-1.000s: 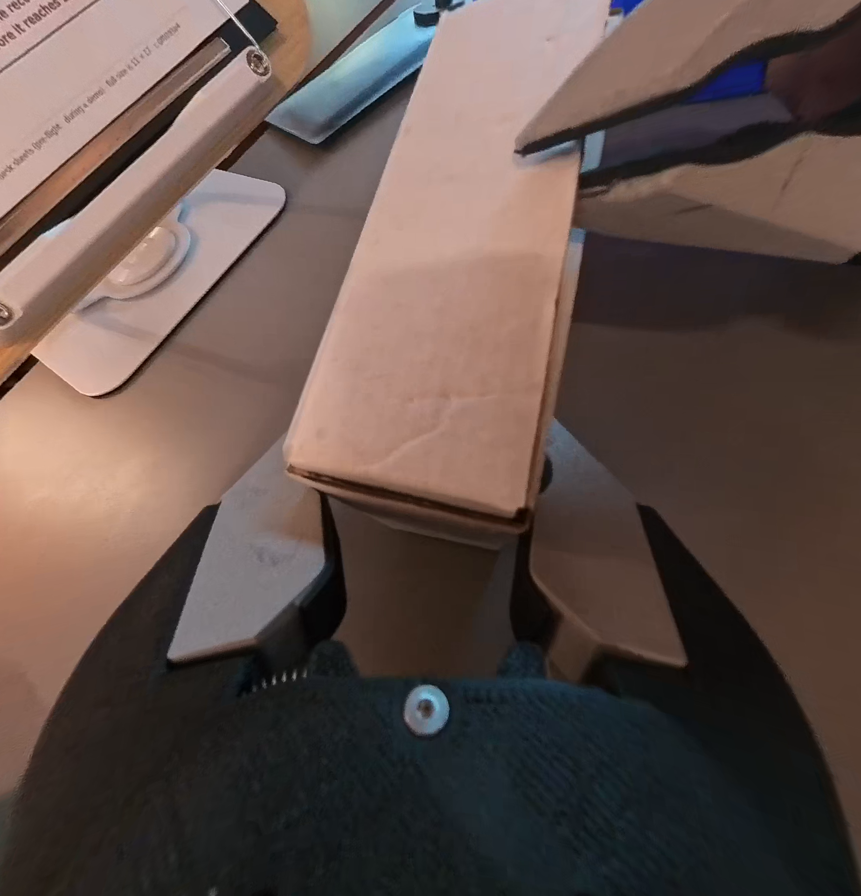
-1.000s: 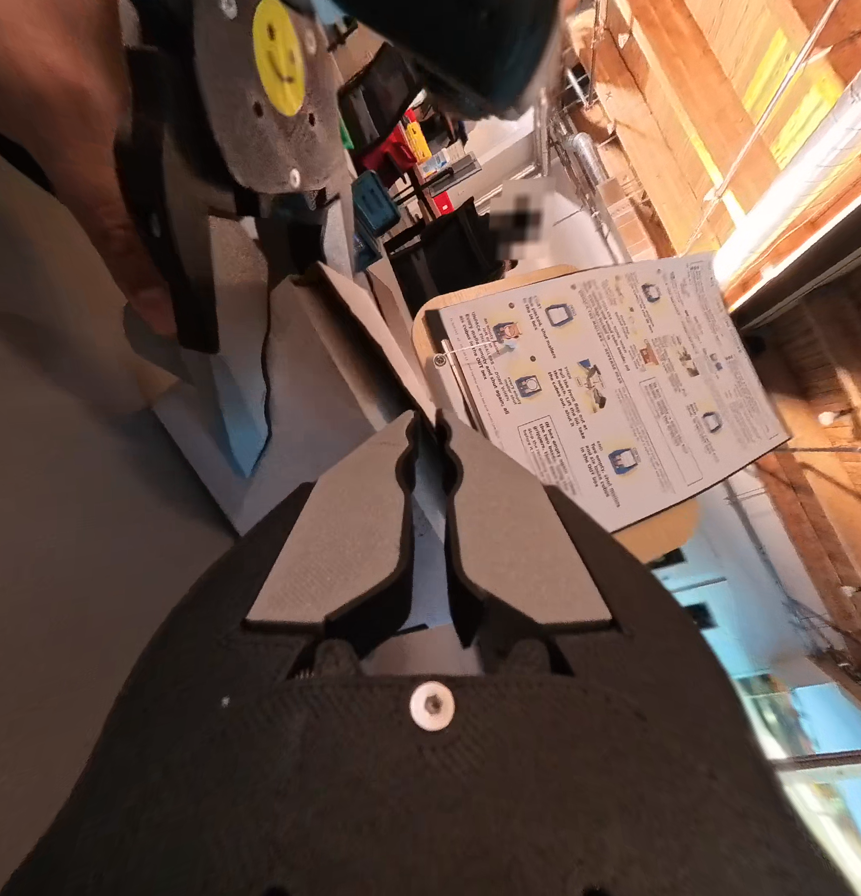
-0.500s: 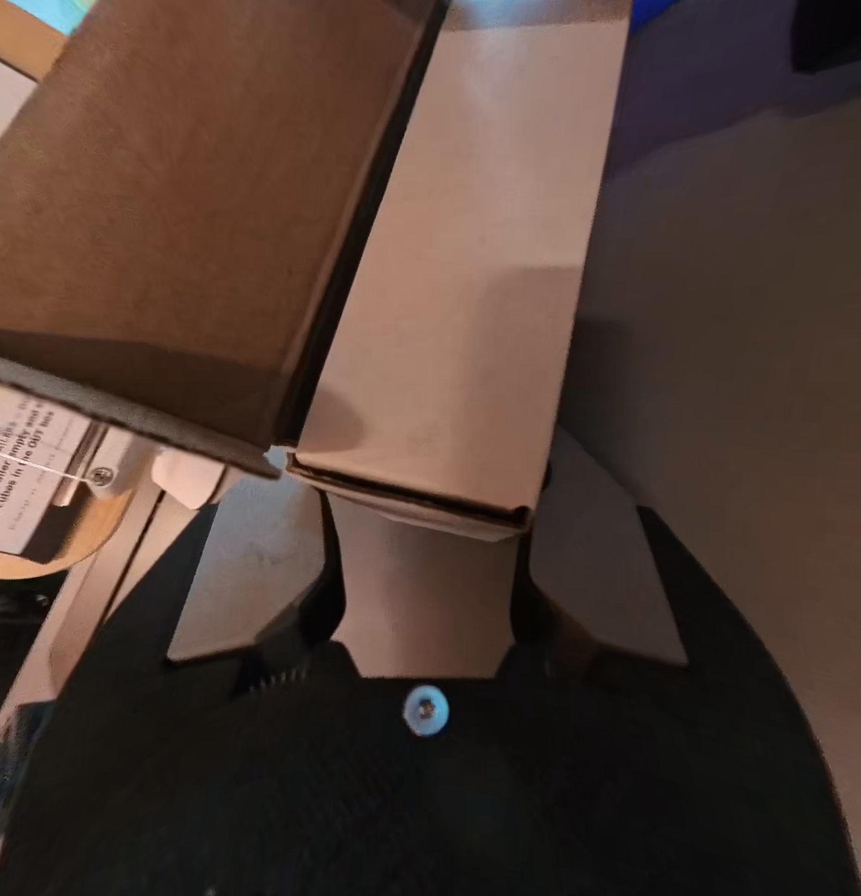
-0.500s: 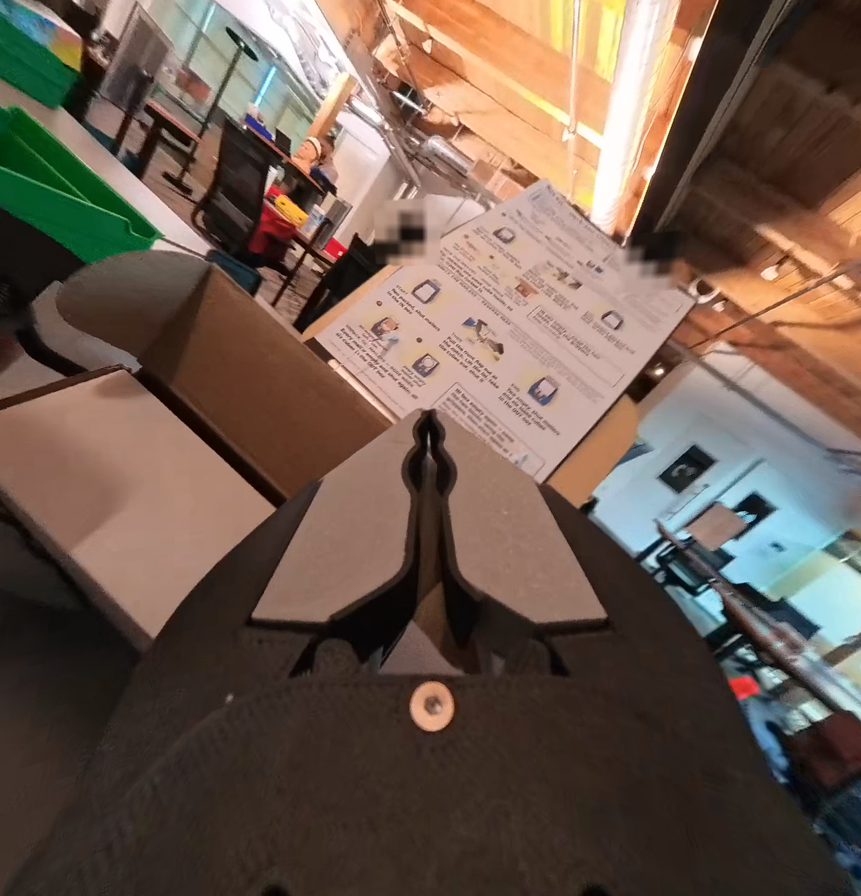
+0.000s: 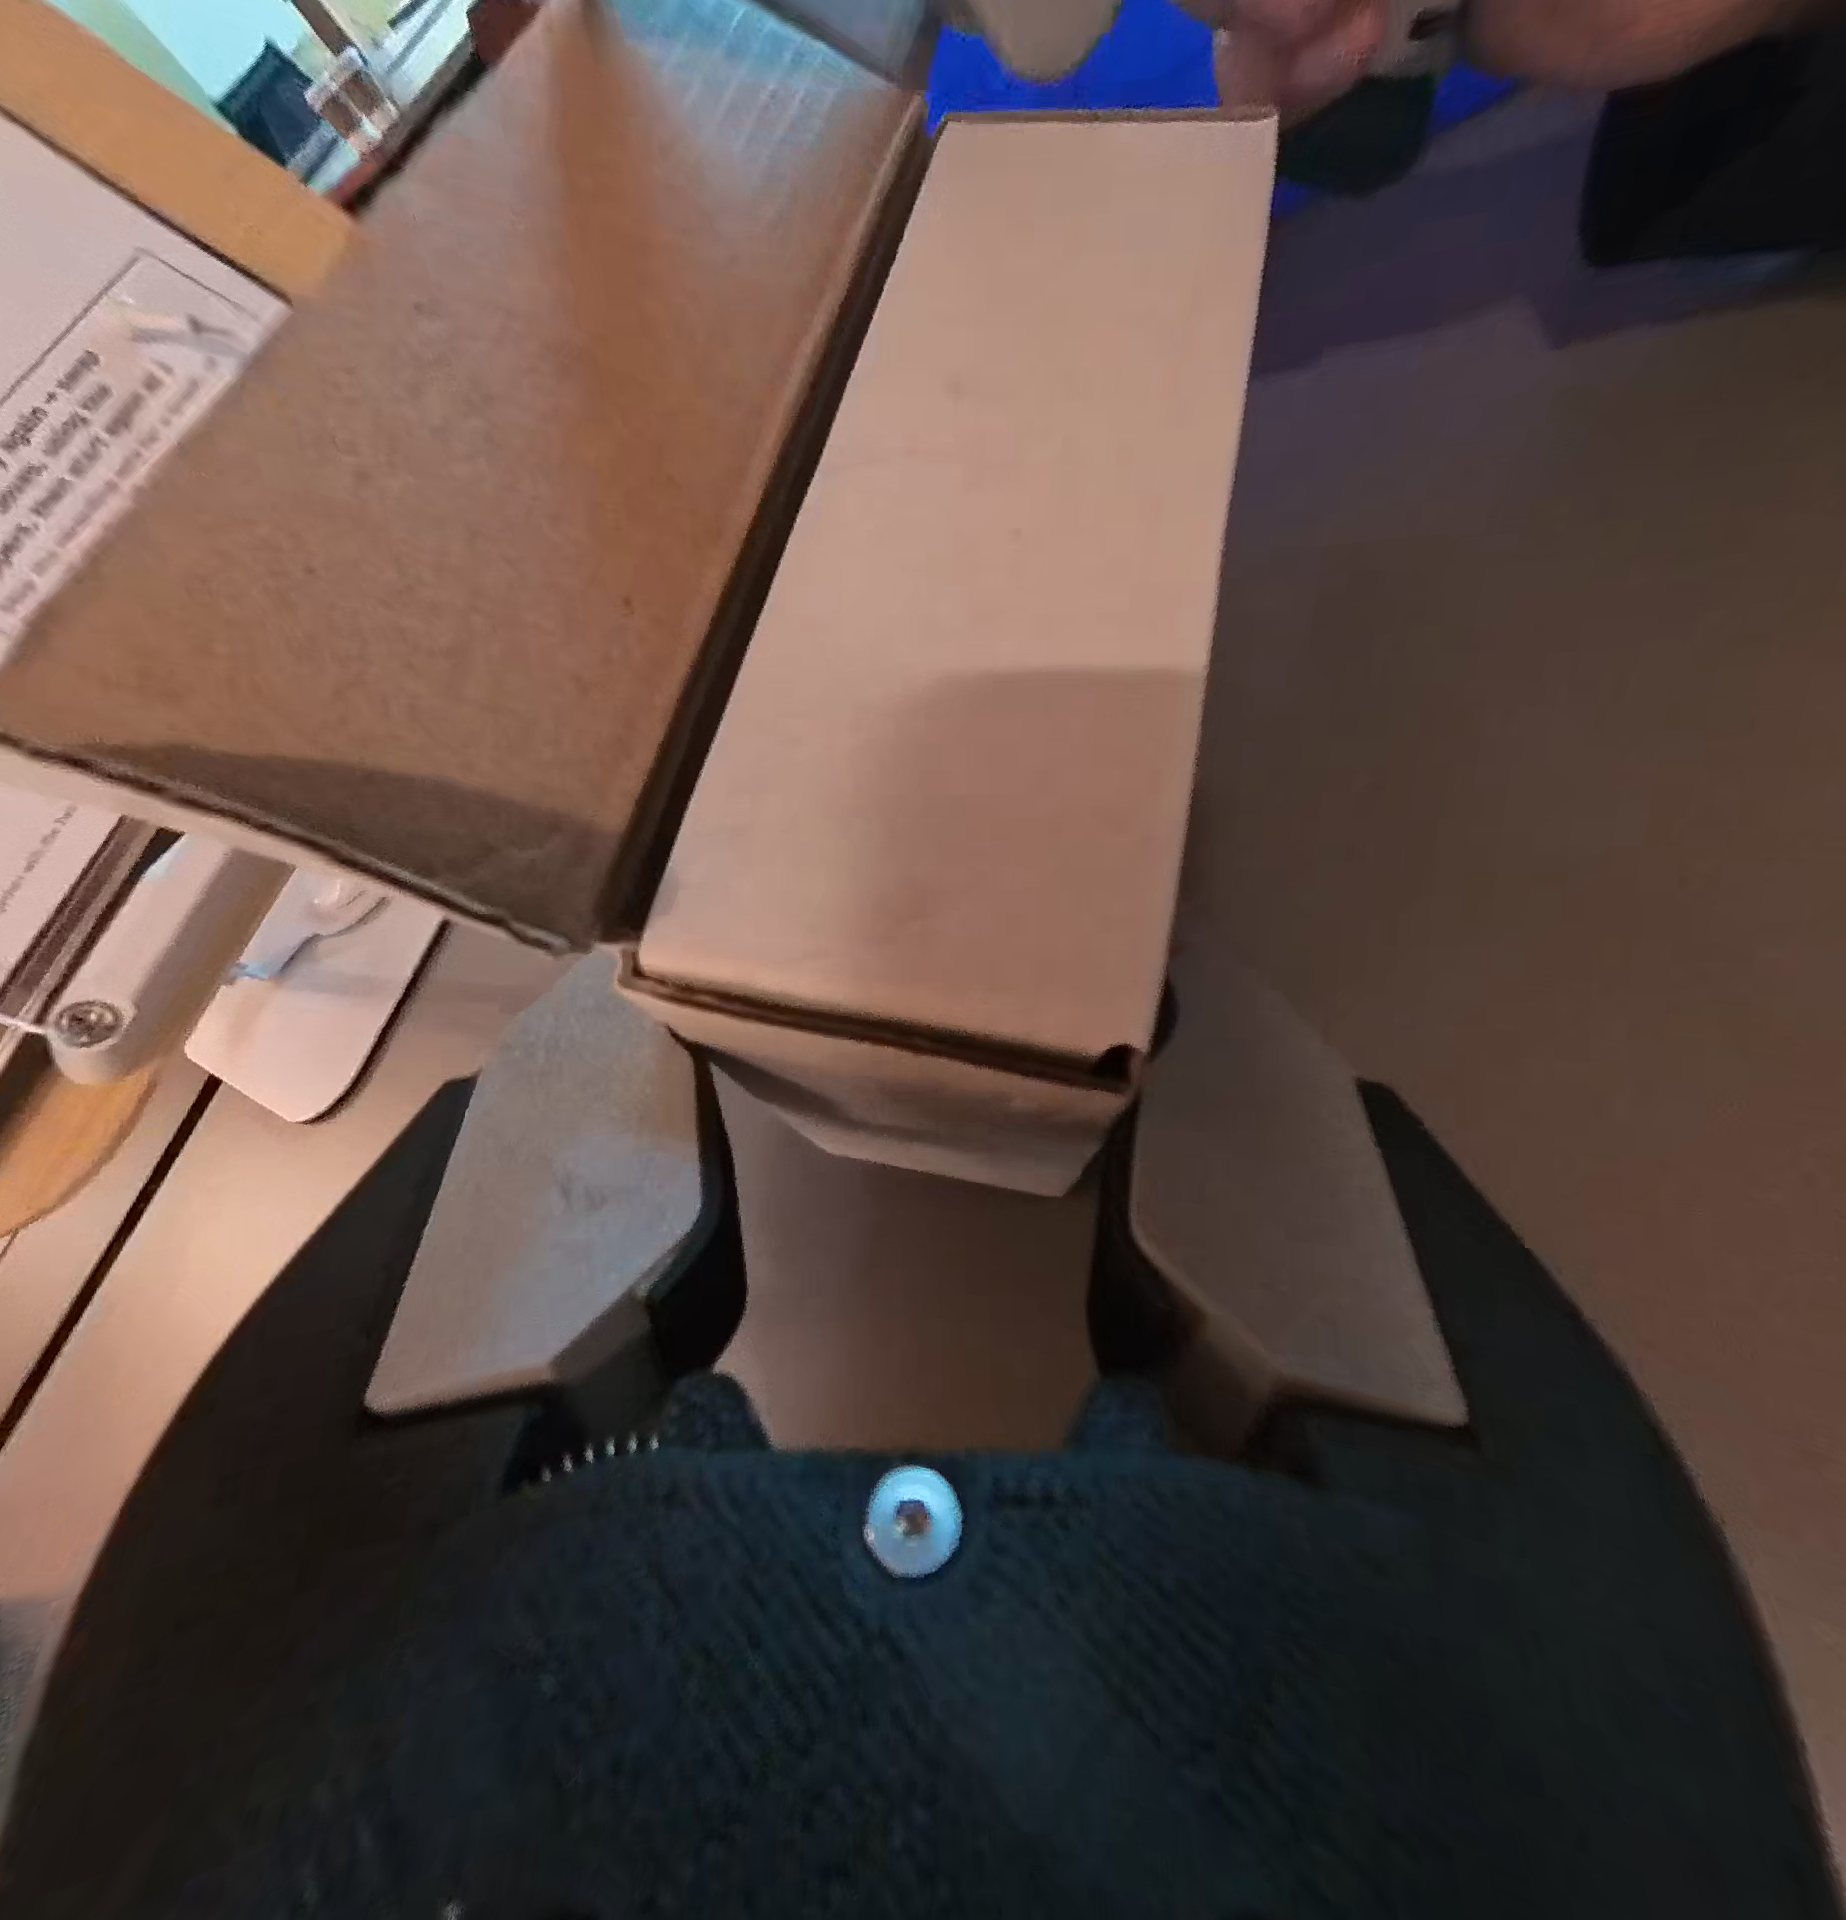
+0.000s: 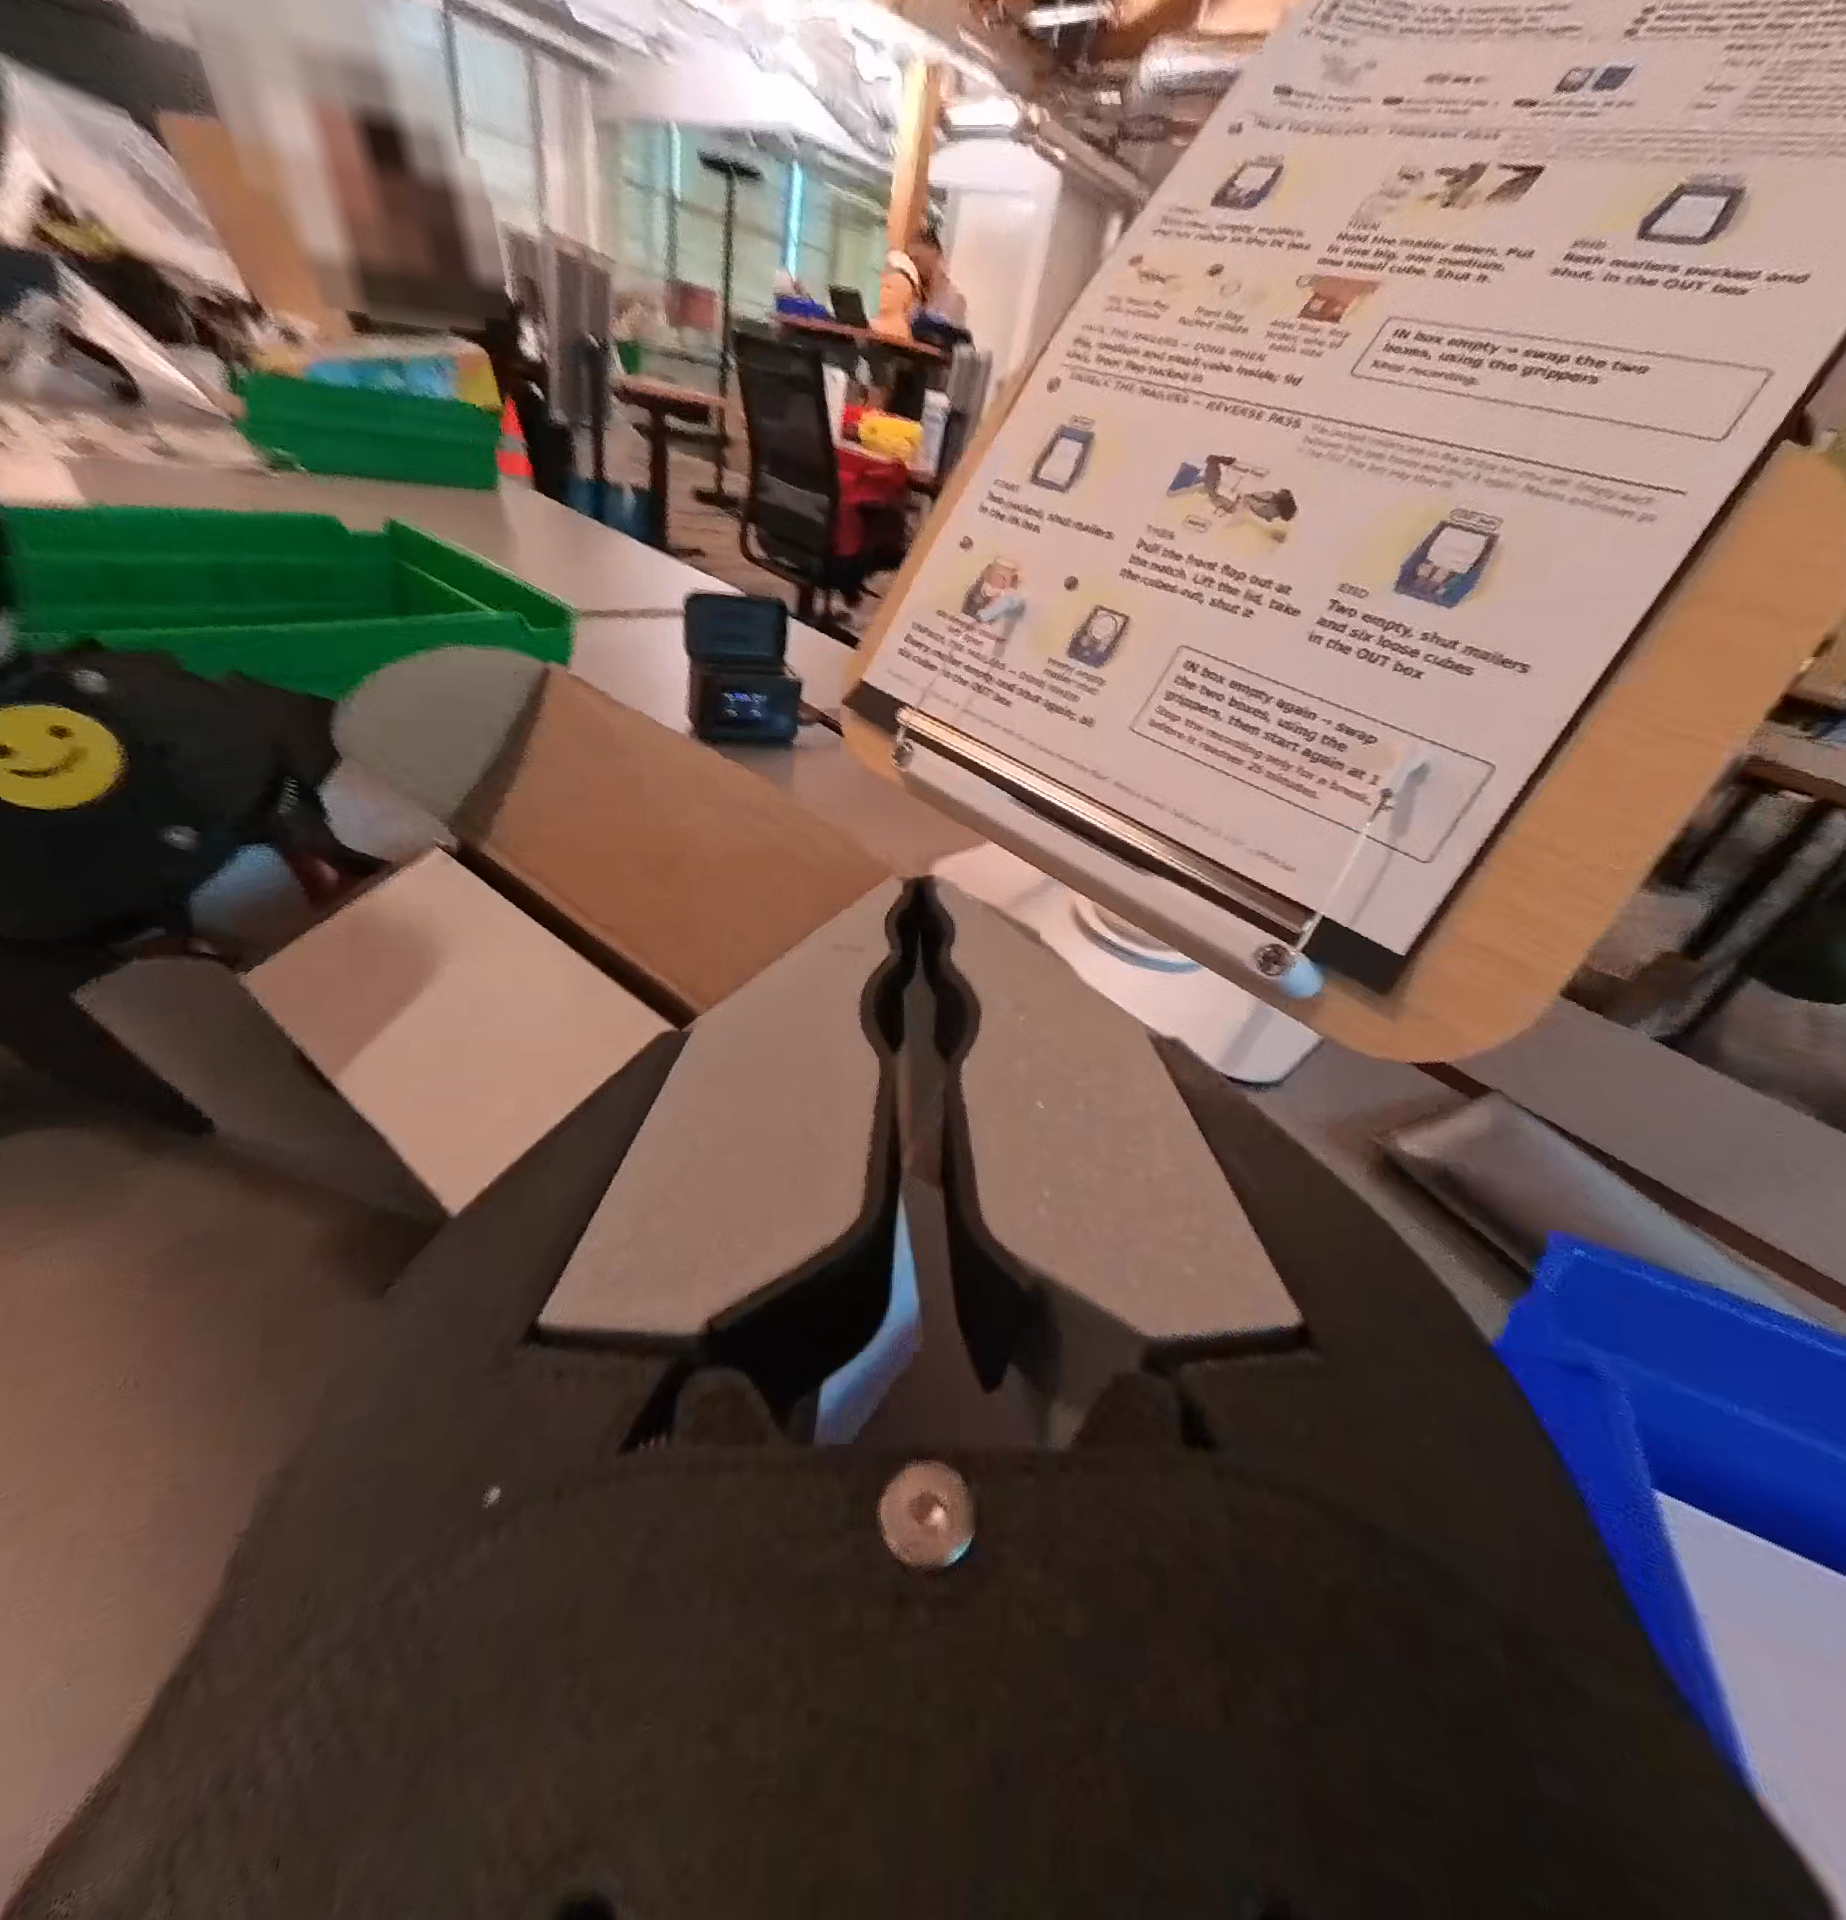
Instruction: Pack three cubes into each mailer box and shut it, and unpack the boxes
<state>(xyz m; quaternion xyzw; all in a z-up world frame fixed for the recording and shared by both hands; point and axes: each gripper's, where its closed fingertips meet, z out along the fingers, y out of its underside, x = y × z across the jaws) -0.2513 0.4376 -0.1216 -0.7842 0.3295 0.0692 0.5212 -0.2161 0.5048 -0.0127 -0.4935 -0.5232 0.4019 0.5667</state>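
My left claw (image 5: 914, 1101) is clamped on the near end of the mailer box (image 5: 981, 582), its fingers (image 5: 555, 1195) on either side of the narrow front wall. The box lies on the tabletop (image 5: 1542, 831), running away from me, and its brown lid (image 5: 462, 499) stands swung open to the left, so the lid is up. I cannot see into the box from either view, so whether cubes are inside I cannot tell.

My right claw (image 6: 919, 914) is pinched together with nothing between its tips, hanging above the tabletop near the box's far end, facing the instruction board (image 6: 1397, 499) on its stand. A blue bin (image 6: 1708, 1455) sits just to its right, green trays (image 6: 275, 603) lie farther off.

I judge this to be the stage with the box held open, for either loading or emptying. Next, I would keep the left grip steady so the box does not slide, and spread the right claw to reach for a cube.
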